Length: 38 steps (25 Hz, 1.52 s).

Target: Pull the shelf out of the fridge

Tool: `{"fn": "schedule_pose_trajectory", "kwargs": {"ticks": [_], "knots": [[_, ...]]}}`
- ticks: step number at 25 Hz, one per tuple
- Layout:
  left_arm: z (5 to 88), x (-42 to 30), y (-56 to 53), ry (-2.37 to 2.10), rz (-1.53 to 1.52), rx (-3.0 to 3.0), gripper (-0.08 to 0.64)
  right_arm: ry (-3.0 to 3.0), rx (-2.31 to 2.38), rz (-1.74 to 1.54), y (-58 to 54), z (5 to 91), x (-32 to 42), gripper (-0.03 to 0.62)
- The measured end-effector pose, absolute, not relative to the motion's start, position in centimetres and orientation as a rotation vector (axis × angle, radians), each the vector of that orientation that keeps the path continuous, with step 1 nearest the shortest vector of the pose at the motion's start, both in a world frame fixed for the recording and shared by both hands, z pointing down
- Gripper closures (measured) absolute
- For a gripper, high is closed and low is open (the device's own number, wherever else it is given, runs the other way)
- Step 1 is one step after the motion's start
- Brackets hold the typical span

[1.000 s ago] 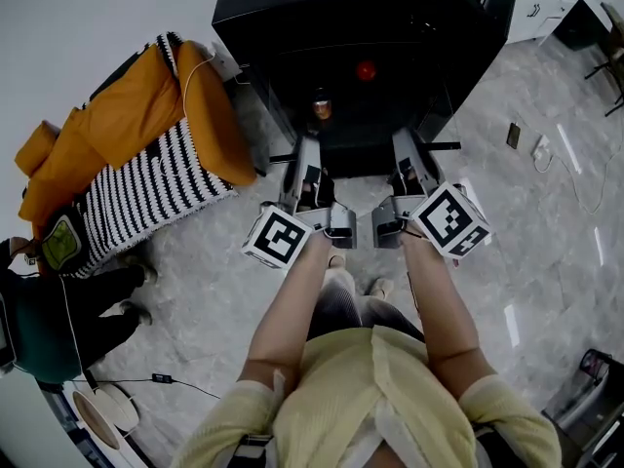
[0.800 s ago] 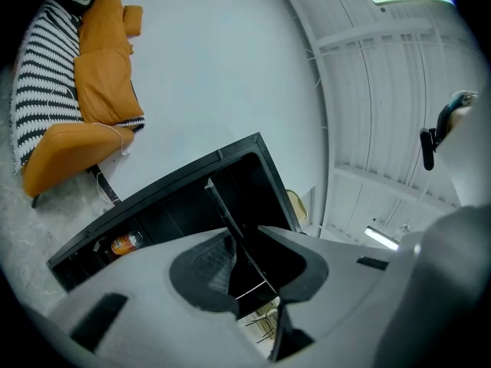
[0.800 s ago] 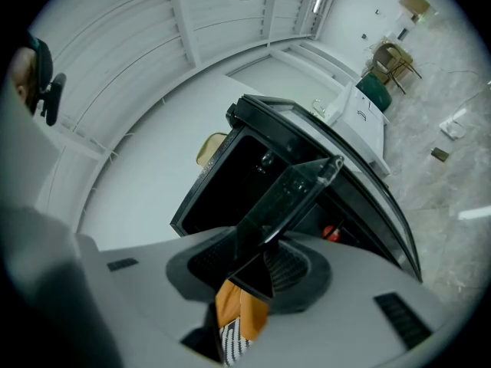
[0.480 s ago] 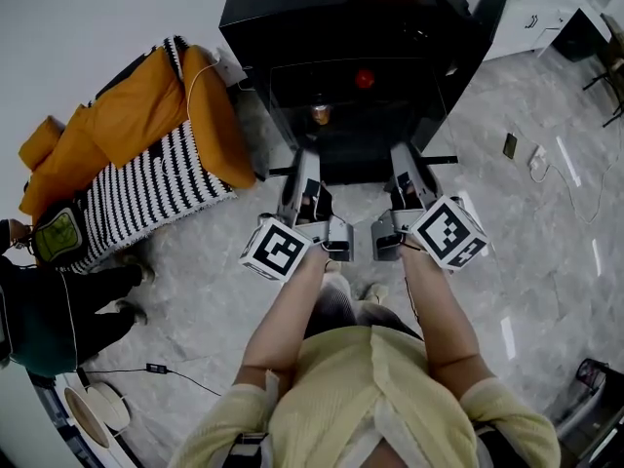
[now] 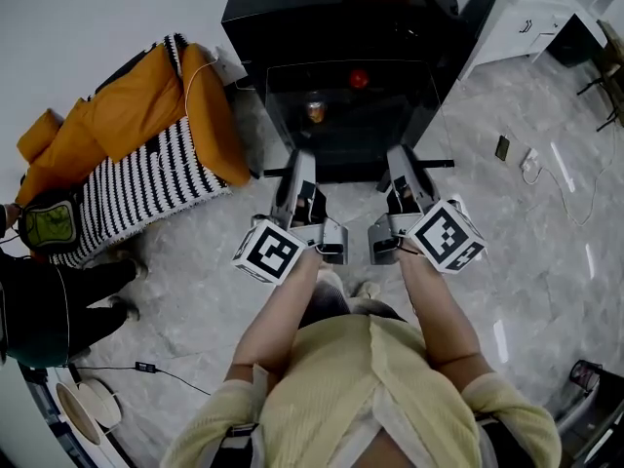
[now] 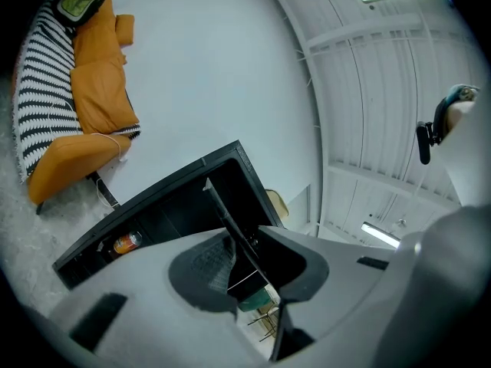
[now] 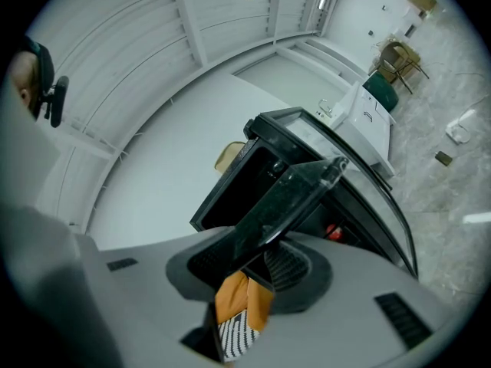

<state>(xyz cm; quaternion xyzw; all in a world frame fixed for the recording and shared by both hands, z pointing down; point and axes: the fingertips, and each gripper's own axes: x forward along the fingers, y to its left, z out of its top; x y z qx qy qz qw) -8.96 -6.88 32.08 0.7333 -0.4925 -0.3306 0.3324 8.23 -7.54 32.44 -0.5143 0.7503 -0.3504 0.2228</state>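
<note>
The left gripper (image 6: 245, 240) and right gripper (image 7: 265, 240) are each clamped on the front edge of the glass shelf (image 5: 370, 139). Over the last second, the shelf has slid further out of the fridge (image 5: 292, 8), so the pull looks well under way.

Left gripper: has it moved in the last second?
Yes: clamped on the glass shelf, the left gripper has come slightly back toward the person, judged against the orange sofa.
</note>
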Motion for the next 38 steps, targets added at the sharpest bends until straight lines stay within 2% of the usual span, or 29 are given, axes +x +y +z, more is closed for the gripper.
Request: {"fn": "schedule_pose_trajectory", "kwargs": {"ticks": [38], "knots": [[30.0, -11.1, -2.1, -1.320, -0.886, 1.942, 0.462, 2.146, -1.351, -0.956, -3.4, 30.1, 5.9, 0.472]]}}
